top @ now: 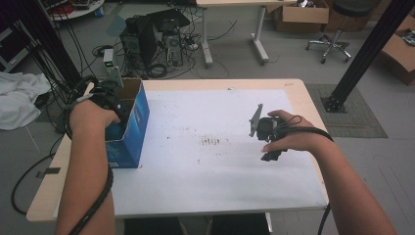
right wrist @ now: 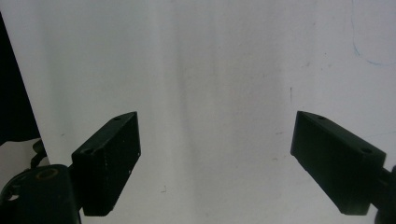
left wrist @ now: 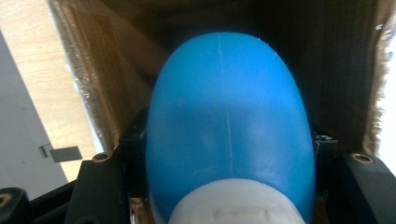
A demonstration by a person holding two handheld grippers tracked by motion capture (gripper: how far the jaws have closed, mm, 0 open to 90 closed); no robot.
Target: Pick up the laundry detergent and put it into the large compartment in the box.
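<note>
Reaching into the open blue cardboard box (top: 131, 128) at the surface's left edge, the left tongs (top: 113, 128) pinch a blue egg-shaped object with a white base (left wrist: 229, 126), presumably so it can be lowered in or lifted out; which cannot be told. The right tongs (right wrist: 215, 163) hover spread and empty over the white sheet (top: 215, 166) near the right edge, apparently idle.

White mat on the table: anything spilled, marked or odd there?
Yes, minor. The white mat has a cluster of small dark marks near its centre, like smudges or scuffs, with fainter specks below. In the right gripper view a thin blue pen line curves near the top right corner. Nothing looks spilled or torn.
</note>
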